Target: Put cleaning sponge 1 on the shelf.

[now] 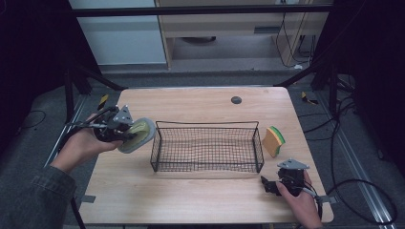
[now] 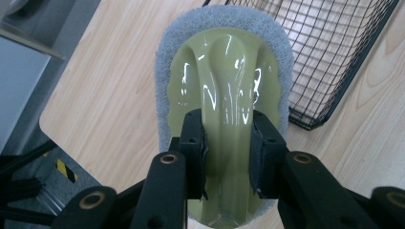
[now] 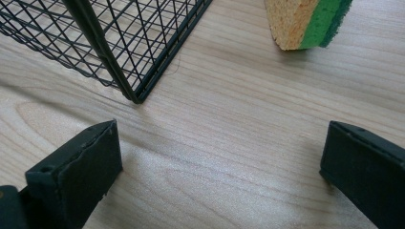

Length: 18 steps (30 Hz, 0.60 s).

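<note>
Left tongs (image 2: pixel 228 143) clamp the glossy yellow-green handle of a grey-padded scrubber (image 2: pixel 224 81), held above the wooden worktop (image 1: pixel 191 191) beside a black wire basket (image 1: pixel 207 148). Right tongs (image 3: pixel 219 157) gape wide apart near a yellow-green sponge (image 3: pixel 305 21).

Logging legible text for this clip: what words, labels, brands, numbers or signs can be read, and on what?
None: no readable text in these views.
Scrub pad with pale green handle, held in the left gripper: no lettering visible.
Wire basket, sponge, table: unmarked.
Yellow-black hazard tape on the floor: stripes, no words.
</note>
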Each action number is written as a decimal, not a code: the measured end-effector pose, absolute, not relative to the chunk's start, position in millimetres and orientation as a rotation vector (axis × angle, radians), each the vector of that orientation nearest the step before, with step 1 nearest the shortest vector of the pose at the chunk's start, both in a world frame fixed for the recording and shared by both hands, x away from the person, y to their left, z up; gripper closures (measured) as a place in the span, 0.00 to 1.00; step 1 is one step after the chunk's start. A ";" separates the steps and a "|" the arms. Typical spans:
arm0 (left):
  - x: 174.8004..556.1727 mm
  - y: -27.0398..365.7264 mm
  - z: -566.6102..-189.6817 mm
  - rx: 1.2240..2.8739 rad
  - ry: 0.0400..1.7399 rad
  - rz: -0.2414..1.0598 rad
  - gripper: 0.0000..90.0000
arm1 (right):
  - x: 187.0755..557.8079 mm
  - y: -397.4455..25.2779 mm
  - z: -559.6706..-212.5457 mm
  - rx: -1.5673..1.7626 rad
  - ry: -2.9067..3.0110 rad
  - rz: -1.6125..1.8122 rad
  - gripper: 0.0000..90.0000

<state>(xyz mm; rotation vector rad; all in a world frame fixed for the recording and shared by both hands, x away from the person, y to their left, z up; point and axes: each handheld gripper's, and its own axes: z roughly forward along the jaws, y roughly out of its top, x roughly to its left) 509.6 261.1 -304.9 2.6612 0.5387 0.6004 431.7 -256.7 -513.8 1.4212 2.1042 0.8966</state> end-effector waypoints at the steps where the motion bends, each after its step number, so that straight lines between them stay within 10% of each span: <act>1: 509.6 261.1 -304.9 2.661 0.539 0.600 0.78 | 431.7 -256.7 -513.8 1.421 2.104 0.897 0.01; 18: 512.2 217.4 -288.0 2.690 0.400 0.627 0.78 | 432.0 -256.6 -513.9 1.418 2.106 0.895 0.01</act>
